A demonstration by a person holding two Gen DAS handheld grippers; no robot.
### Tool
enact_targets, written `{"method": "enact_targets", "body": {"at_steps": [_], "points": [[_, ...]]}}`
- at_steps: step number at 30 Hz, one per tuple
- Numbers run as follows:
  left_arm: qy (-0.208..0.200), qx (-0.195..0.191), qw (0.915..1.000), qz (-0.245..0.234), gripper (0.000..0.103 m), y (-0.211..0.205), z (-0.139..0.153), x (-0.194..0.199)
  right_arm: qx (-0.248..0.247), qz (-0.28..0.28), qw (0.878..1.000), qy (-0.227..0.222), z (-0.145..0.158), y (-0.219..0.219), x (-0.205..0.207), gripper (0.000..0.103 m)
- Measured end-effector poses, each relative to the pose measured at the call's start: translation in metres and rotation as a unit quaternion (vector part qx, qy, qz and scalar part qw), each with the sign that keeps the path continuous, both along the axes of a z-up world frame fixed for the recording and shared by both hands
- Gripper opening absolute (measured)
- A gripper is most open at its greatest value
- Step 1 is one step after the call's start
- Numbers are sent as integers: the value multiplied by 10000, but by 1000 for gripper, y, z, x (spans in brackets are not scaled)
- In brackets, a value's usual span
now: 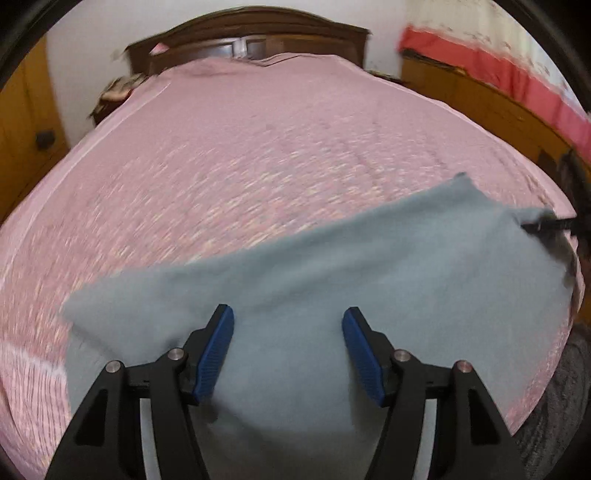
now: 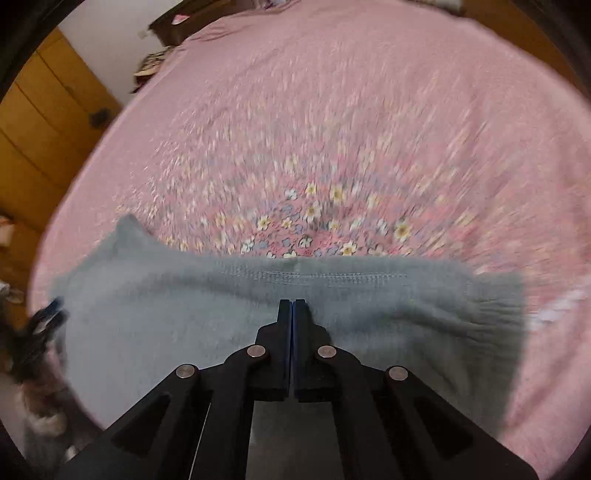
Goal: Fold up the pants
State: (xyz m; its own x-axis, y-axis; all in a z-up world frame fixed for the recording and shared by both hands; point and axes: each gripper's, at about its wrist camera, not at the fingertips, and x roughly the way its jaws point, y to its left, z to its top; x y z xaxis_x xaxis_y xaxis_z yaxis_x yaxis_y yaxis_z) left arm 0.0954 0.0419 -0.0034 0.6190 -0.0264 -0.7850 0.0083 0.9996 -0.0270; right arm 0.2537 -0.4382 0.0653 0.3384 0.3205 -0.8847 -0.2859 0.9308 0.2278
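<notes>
Left gripper [image 1: 288,321] gapes empty over pants [image 1: 332,266]; right gripper [image 2: 291,306] pinches the cloth. Risk: one-sided pull skews fold.

Big bed [image 1: 236,155] with a pink flowery bedspread [image 2: 332,147], and grey pants [image 1: 332,280] spread on it.

The spread covers the whole top up to the dark wooden headboard [image 1: 258,29] at the far edge. The pants lie flat along the near edge, waistband [image 2: 332,275] towards the middle of the bed. Both views are pretty blurry, so the small white and yellow flowers only show clearly just past the waistband.
</notes>
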Motion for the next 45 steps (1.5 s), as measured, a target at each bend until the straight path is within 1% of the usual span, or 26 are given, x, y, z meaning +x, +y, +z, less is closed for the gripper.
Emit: {"method": "enact_targets", "body": {"at_steps": [1,2,3,4,5,7,8,10,12,13,14,17,20,21,26,28,30,33,39,45], "points": [[-26,-34,10000,40,63,5,4,-5,-475,24,9982,-354,15,13,-11,5],[-125,-3,9999,72,63,11,12,-15,-808,76,9942,-703,29,28,-25,5],[-225,17,9997,59,63,15,18,-23,-905,169,9909,-983,45,43,-42,6],[-312,74,9994,85,64,17,24,-32,-789,253,9900,-1143,59,59,-59,9],[-444,180,9988,136,64,22,32,-42,-564,280,9897,-1286,73,79,-80,12],[-594,216,9979,127,66,32,38,-53,-27,253,9883,-1504,90,119,-121,26],[-652,221,9975,138,67,40,40,-59,357,326,9853,-1636,94,148,-144,28],[-754,220,9967,200,69,54,43,-65,926,486,9766,-1879,94,194,-180,28],[-765,63,9961,429,69,73,38,-69,1330,536,9651,-2190,84,244,-208,28],[-761,-130,9956,536,69,85,35,-72,1423,548,9621,-2259,76,264,-217,28],[-768,-287,9948,610,69,94,30,-74,1450,702,9618,-2212,67,287,-222,28],[-766,-472,9929,781,69,111,17,-86,1285,1151,9648,-1983,49,326,-232,28],[-736,-496,9925,836,69,118,9,-97,1201,1272,9647,-1971,37,331,-234,28],[-741,-528,9922,857,69,121,8,-101,1152,1259,9653,-1976,33,330,-230,28],[-756,-543,9910,964,69,128,5,-110,1234,942,9689,-1926,28,312,-217,28],[-760,-600,9905,974,69,128,6,-109,1213,825,9687,-2005,32,306,-215,28],[-776,-627,9905,949,69,127,7,-109,1154,821,9668,-2128,34,303,-214,28],[-780,-617,9908,915,69,124,7,-108,1132,944,9628,-2263,36,307,-213,28],[-816,-643,9901,945,69,123,9,-107,996,1391,9536,-2479,38,332,-223,29],[-850,-849,9868,1087,69,137,9,-116,700,1823,9436,-2673,34,358,-238,29]]}}
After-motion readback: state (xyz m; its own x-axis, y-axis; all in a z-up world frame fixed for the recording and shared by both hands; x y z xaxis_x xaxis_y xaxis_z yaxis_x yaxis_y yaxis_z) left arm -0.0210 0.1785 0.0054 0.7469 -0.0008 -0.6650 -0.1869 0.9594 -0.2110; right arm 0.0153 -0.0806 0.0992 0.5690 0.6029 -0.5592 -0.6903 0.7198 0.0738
